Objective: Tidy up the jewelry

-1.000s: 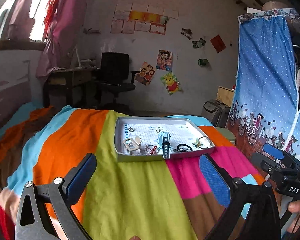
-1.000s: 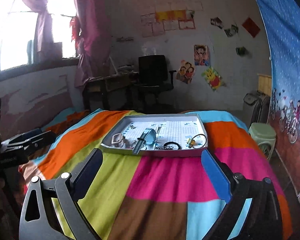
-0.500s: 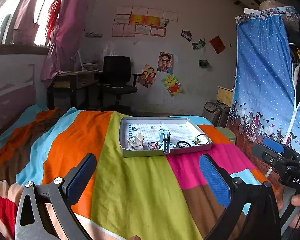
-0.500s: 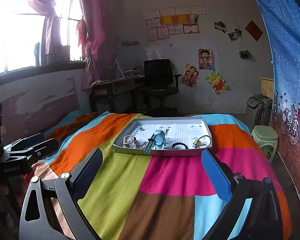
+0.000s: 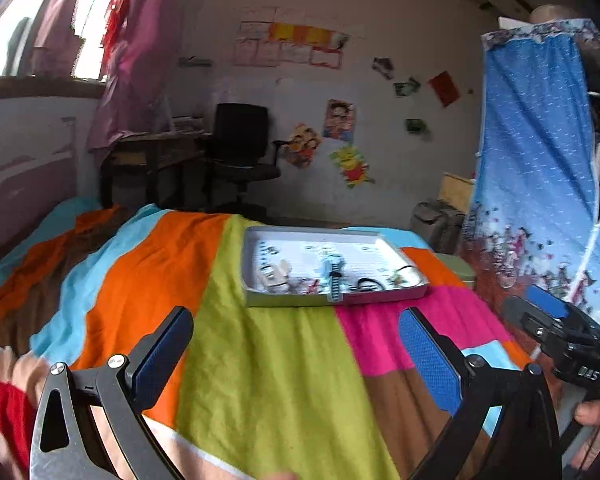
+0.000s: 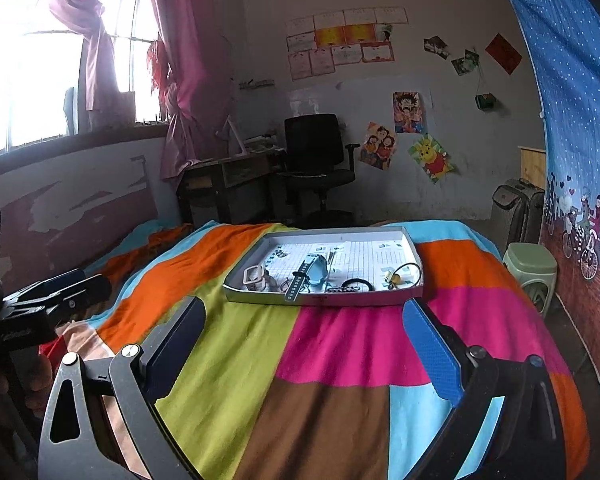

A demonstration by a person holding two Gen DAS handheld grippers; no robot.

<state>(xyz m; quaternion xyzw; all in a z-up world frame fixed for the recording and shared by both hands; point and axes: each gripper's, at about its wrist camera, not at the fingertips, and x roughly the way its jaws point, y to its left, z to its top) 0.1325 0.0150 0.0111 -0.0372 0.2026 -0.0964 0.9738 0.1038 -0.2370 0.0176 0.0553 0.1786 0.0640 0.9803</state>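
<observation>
A shallow grey tray (image 6: 392, 299) (image 5: 292, 300) lies on the striped bedspread, well ahead of both grippers. Inside it lie a light blue watch (image 6: 310, 274) (image 5: 334, 272), a pale square bracelet (image 6: 254, 274), a black ring band (image 6: 358, 283) and a hoop with a yellow charm (image 6: 398, 276). My left gripper (image 5: 296, 356) is open with nothing between its fingers, hovering over the green stripe. My right gripper (image 6: 304, 340) is open too, held short of the tray's front edge. Each gripper shows at the side of the other's view.
The colourful bedspread (image 6: 340, 360) covers the bed. A desk (image 6: 228, 176) and black office chair (image 6: 316, 160) stand at the far wall. A blue curtain (image 6: 572, 120), green stool (image 6: 532, 272) and suitcase (image 6: 516, 208) are on the right.
Both grippers have pulled back and risen, so the tray looks farther and smaller. The left view is blurred from motion. The tray's items have not moved.
</observation>
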